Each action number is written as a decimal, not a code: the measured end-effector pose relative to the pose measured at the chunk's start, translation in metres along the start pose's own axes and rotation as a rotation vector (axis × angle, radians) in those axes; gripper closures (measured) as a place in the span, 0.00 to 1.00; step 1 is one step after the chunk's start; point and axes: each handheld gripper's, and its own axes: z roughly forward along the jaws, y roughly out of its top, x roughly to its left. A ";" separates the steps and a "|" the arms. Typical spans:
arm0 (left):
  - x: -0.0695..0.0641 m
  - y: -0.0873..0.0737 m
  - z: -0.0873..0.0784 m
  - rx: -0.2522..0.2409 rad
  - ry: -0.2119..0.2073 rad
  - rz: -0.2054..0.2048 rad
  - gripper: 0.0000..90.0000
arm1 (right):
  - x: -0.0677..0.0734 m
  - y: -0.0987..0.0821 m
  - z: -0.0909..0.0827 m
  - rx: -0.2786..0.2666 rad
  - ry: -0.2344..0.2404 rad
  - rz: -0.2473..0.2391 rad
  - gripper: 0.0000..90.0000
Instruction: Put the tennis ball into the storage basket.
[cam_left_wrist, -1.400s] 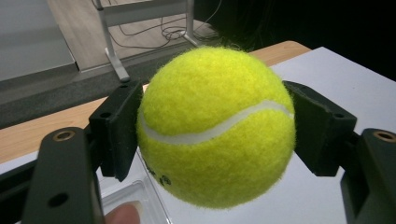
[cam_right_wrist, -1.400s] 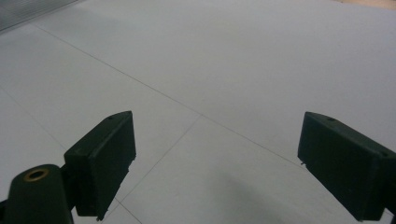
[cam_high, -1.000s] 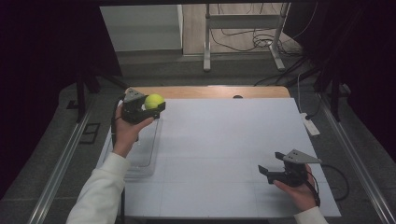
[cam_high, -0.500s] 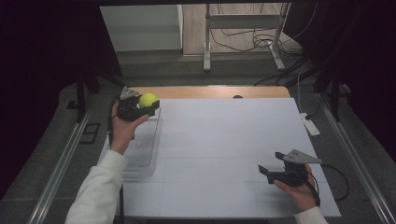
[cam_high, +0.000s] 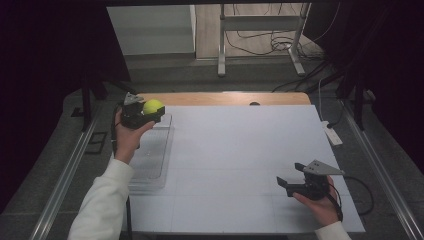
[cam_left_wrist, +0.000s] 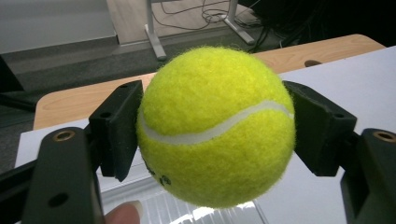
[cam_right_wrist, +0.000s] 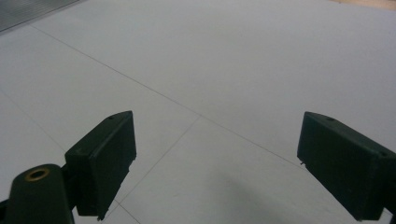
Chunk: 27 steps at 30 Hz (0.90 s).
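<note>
At the far left of the worktop (cam_high: 240, 150), a tennis ball (cam_high: 153, 106) is held clear of the surface by the left hand-held gripper (cam_high: 145, 114), whose jaws are pressed against opposite sides of the ball across its widest part, as the left gripper view shows (cam_left_wrist: 215, 126); gripped there, the ball is least likely to squeeze out or roll. A fingertip (cam_left_wrist: 125, 214) is seen under the ball at the bottom of that view. Directly beneath the ball lies a clear tray (cam_high: 152, 160) along the left edge of the worktop, so the ball is judged to be carried over it, either for setting down or for taking away; which of the two cannot be told. Across the white middle nothing is handled. At the near right, the right hand-held gripper (cam_high: 294, 176) is held low over the worktop, its jaws spread wide with nothing between them (cam_right_wrist: 215, 168), well apart from the ball, seemingly kept ready and out of the way.
</note>
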 end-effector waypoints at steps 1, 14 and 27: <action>0.001 0.000 0.000 0.000 0.002 -0.004 0.29 | 0.000 0.000 0.000 0.000 0.000 0.000 0.13; 0.012 -0.003 0.005 0.019 0.029 -0.017 0.29 | -0.001 0.000 0.000 -0.001 0.000 -0.002 0.13; 0.027 -0.006 0.008 0.034 0.070 -0.053 0.29 | 0.000 0.000 0.000 0.002 -0.001 -0.003 0.13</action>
